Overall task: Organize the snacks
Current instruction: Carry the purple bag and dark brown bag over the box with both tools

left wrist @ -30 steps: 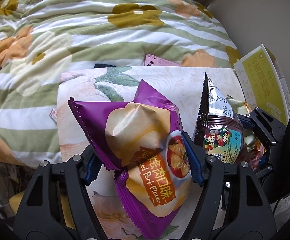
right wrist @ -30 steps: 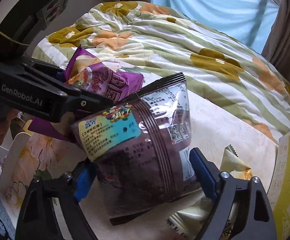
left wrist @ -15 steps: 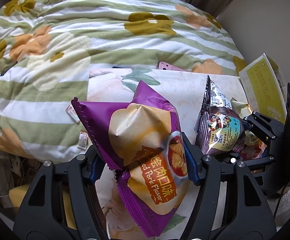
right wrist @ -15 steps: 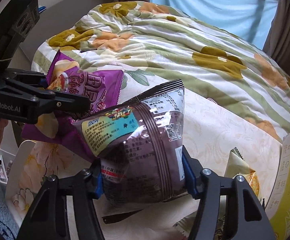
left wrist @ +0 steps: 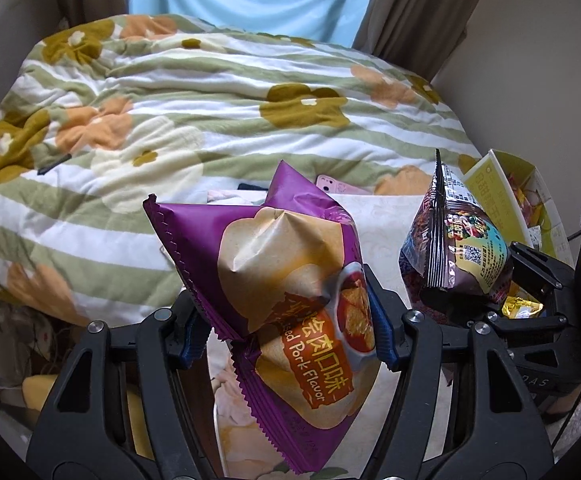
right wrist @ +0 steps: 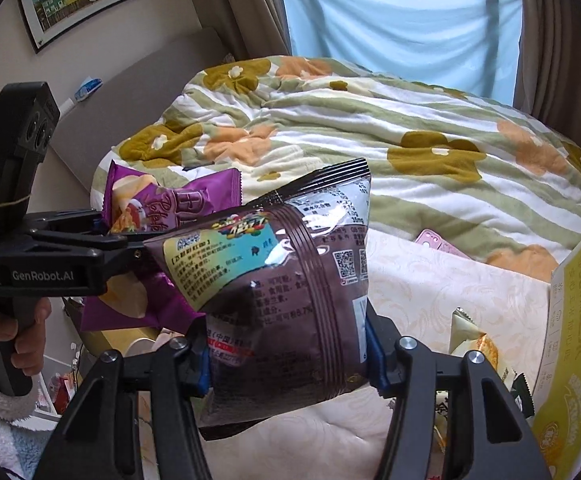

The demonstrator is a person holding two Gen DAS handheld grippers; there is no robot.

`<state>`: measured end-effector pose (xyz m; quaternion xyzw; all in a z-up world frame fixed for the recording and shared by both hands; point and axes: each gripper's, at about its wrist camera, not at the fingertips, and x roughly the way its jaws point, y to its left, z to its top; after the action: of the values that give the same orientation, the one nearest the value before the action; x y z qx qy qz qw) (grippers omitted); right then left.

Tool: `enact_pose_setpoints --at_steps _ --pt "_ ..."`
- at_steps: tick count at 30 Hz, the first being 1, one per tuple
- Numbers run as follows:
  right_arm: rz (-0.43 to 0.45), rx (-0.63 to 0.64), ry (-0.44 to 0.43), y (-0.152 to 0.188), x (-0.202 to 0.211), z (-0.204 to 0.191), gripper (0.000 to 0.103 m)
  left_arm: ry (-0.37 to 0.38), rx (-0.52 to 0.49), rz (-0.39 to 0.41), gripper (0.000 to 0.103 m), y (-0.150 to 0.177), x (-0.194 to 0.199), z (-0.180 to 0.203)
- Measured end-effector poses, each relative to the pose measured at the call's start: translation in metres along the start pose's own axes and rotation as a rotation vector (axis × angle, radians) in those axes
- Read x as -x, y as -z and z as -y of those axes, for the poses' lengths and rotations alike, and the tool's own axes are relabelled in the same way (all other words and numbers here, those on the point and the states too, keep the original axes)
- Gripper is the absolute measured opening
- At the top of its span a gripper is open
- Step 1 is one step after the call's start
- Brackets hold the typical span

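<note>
My left gripper [left wrist: 286, 320] is shut on a purple chip bag [left wrist: 282, 280] and holds it up above the cream floral table [left wrist: 386, 224]. My right gripper [right wrist: 288, 360] is shut on a dark brown snack bag [right wrist: 290, 300], also lifted off the table. In the left wrist view the brown bag [left wrist: 458, 252] hangs at the right, in the right gripper [left wrist: 502, 300]. In the right wrist view the purple bag [right wrist: 158, 216] and left gripper [right wrist: 102, 236] are at the left, just behind the brown bag.
A yellow cardboard box [right wrist: 574, 320] with more snacks stands at the right; small snack packets [right wrist: 478, 344] lie beside it. A pink phone [right wrist: 438, 242] lies at the table's far edge. A bed with a flowered quilt [left wrist: 210, 112] lies beyond the table.
Both grippers have risen with their bags, and both cameras have tilted up toward the bed and window. The two bags stay side by side.
</note>
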<state>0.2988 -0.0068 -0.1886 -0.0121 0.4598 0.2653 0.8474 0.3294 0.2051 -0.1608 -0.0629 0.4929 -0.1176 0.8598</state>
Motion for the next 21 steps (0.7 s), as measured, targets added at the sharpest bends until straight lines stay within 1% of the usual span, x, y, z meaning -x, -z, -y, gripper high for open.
enact_pose_setpoints --at_steps 3,6,10,13,15,19,21 --pt "0.053 -0.03 -0.003 -0.004 0.029 0.001 0.053 -0.012 -0.006 0.059 0.062 -0.002 0.025 0.021" --pt "0.094 -0.069 -0.001 -0.006 0.062 0.011 0.053 -0.009 0.005 0.107 0.062 -0.003 0.048 0.048" --pt "0.144 -0.082 0.043 -0.004 0.114 0.034 0.053 0.017 -0.01 0.155 0.062 -0.005 0.067 0.098" --pt "0.176 -0.092 0.087 0.003 0.152 0.061 0.053 0.034 -0.028 0.184 0.062 -0.007 0.071 0.141" --pt "0.185 -0.105 0.126 0.009 0.173 0.083 0.053 0.06 -0.037 0.193 0.062 -0.01 0.069 0.171" --pt "0.196 -0.151 0.189 0.025 0.21 0.13 0.053 0.098 -0.069 0.194 0.062 -0.015 0.056 0.236" --pt "0.205 -0.177 0.207 0.034 0.226 0.153 0.053 0.112 -0.084 0.189 0.062 -0.017 0.047 0.268"
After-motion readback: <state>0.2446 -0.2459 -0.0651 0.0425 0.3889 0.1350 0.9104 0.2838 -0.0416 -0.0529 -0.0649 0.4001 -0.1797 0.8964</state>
